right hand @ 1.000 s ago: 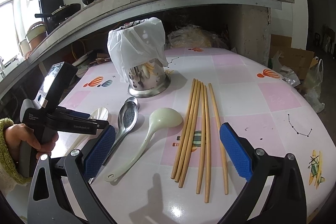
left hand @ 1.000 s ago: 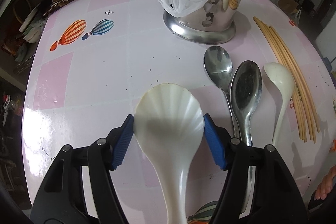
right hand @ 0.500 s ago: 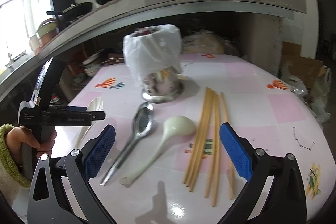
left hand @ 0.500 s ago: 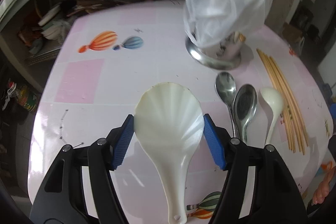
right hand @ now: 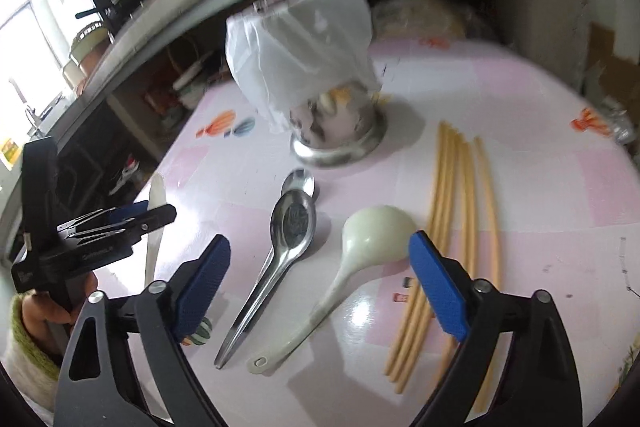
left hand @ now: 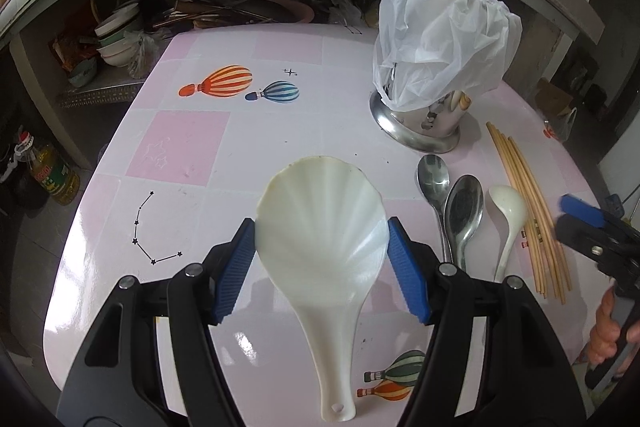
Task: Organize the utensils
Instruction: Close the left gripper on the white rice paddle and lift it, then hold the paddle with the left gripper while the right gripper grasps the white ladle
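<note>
My left gripper (left hand: 322, 267) is shut on a white shell-shaped rice paddle (left hand: 322, 227), held above the pink table (left hand: 180, 147). The left gripper also shows in the right wrist view (right hand: 120, 223), with the paddle (right hand: 154, 211) seen edge-on. My right gripper (right hand: 320, 287) is open and empty, low over two nested steel spoons (right hand: 290, 227) and a white ladle (right hand: 372, 239). Those spoons (left hand: 460, 211) and ladle (left hand: 508, 215) lie right of the paddle in the left wrist view. Several chopsticks (right hand: 452, 219) lie to the right.
A steel utensil holder (left hand: 424, 123) covered by a white plastic bag (left hand: 440, 43) stands at the back of the table; it is blurred in the right wrist view (right hand: 340, 143). Shelves with bowls (left hand: 116, 43) and an oil bottle (left hand: 52, 171) lie beyond the table's left edge.
My left gripper has lifted and drawn back with the paddle, so the holder looks farther away. My right gripper has moved down and left, over the spoons and ladle.
</note>
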Demonstrator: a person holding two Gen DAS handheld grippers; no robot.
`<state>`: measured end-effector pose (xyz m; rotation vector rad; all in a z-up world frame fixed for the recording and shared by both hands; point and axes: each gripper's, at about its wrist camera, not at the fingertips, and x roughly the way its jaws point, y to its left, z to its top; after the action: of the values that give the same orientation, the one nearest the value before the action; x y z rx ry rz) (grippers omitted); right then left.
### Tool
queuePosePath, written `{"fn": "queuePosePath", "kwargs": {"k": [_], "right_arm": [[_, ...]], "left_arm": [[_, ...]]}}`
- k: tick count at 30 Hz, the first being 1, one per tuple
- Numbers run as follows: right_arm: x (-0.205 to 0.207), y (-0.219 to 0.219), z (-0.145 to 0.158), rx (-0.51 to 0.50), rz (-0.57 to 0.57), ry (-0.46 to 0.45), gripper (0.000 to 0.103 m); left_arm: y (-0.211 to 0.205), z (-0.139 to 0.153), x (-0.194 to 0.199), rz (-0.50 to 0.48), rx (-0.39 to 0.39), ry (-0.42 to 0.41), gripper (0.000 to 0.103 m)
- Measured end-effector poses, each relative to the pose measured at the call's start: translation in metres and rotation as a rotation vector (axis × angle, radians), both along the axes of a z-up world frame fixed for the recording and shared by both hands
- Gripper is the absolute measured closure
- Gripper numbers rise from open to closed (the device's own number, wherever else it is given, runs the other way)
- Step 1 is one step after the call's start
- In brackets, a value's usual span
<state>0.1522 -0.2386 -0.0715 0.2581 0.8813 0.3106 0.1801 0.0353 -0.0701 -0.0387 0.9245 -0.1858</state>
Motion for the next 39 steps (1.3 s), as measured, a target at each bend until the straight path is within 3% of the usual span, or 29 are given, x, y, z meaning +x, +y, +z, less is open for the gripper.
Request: {"fn": "queuePosePath", "kwargs": {"k": [4, 14, 19, 25, 30, 34, 39], "right_arm": [[0.017, -0.003, -0.014, -0.005, -0.022, 0.114, 0.027], [0.054, 0.012, -0.030, -0.189, 0.012, 0.192, 0.027], [0.061, 0.014, -0.039, -0.253, 0.024, 0.236, 0.034], [0.068, 0.022, -0.045, -0.310, 0.077, 0.216, 0.038], [0.064, 0.034, -0.044, -0.382, 0.202, 0.162, 0.039], [0.058, 0.031, -0.040, -0.350, 0.274, 0.163, 0.039], [0.051, 0.014, -0.032, -0.249, 0.237, 0.175, 0.039]], "left_arm": [[0.006, 0.000, -0.001, 0.003, -0.016, -0.006, 0.040], [0.016, 0.000, -0.003, 0.009, -0.041, -0.015, 0.040], [0.020, 0.000, -0.005, 0.013, -0.049, -0.018, 0.040], [0.021, 0.001, -0.007, 0.015, -0.046, -0.022, 0.040], [0.022, 0.002, -0.009, 0.016, -0.049, -0.028, 0.040], [0.023, 0.003, -0.009, 0.018, -0.049, -0.030, 0.040], [0.023, 0.004, -0.009, 0.014, -0.049, -0.032, 0.040]]}}
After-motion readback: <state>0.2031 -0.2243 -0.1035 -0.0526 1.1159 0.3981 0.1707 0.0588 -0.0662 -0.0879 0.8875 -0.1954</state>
